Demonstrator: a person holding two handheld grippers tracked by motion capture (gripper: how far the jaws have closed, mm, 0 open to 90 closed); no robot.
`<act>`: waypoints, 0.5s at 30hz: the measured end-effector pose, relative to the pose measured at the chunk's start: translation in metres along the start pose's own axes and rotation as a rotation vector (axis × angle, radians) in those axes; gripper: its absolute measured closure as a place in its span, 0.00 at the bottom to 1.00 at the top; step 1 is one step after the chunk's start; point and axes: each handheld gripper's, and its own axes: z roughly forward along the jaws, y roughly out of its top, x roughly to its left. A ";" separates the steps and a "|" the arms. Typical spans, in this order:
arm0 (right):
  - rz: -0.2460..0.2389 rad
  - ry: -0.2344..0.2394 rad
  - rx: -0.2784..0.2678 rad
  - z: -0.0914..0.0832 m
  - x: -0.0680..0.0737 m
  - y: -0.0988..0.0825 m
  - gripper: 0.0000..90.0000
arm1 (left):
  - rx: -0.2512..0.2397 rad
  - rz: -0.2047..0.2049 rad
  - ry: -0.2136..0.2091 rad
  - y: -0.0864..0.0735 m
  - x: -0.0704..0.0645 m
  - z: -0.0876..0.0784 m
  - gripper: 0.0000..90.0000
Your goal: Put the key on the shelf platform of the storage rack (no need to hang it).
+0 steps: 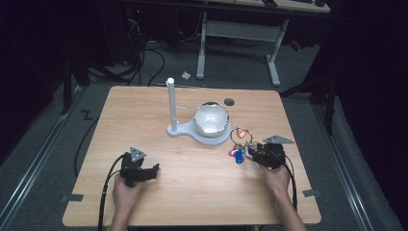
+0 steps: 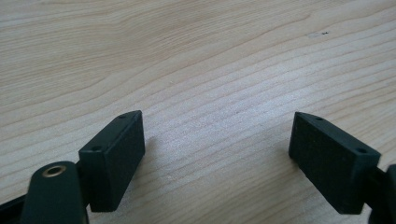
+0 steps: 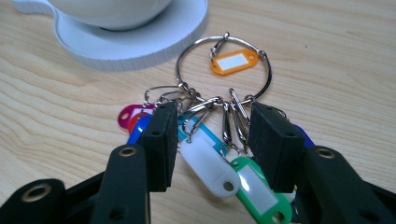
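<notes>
A wooden table [image 1: 192,183] filled mid-frame. Just above centre stood a white stand [image 1: 179,129] with an upright post [image 1: 171,103], carrying a shiny dome-shaped bowl [image 1: 211,118]. Right of centre, the right gripper [image 1: 253,153] lay over a ring of coloured key tags [image 1: 239,144]. Lower left, the left gripper [image 1: 150,171] rested on bare wood, jaws apart.

A light wooden table [image 1: 192,192] carries a white stand [image 1: 198,131] with an upright post and a key ring of coloured tags [image 3: 219,140], tags lying between the right gripper's fingers [image 3: 161,144].
</notes>
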 end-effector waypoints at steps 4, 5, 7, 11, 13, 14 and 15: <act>-0.005 -0.006 0.015 0.004 -0.002 0.004 0.61 | 0.000 0.000 0.000 0.000 0.000 0.000 0.21; -0.003 -0.008 0.013 0.007 -0.004 0.007 0.61 | 0.000 -0.001 0.000 0.000 0.000 0.000 0.21; 0.002 -0.012 0.021 0.009 -0.005 0.009 0.62 | 0.000 -0.001 0.000 0.000 0.000 0.000 0.21; 0.006 -0.016 0.029 0.015 -0.009 0.013 0.63 | 0.000 -0.001 0.000 0.000 0.000 0.000 0.21; 0.016 -0.015 0.037 0.017 -0.009 0.014 0.64 | 0.000 -0.001 0.000 0.000 0.000 0.000 0.21; 0.015 -0.014 0.041 0.019 -0.010 0.014 0.64 | 0.000 -0.001 0.000 0.000 0.000 0.000 0.21; 0.014 -0.016 0.046 0.021 -0.010 0.014 0.64 | 0.000 -0.001 0.000 0.000 0.000 0.000 0.21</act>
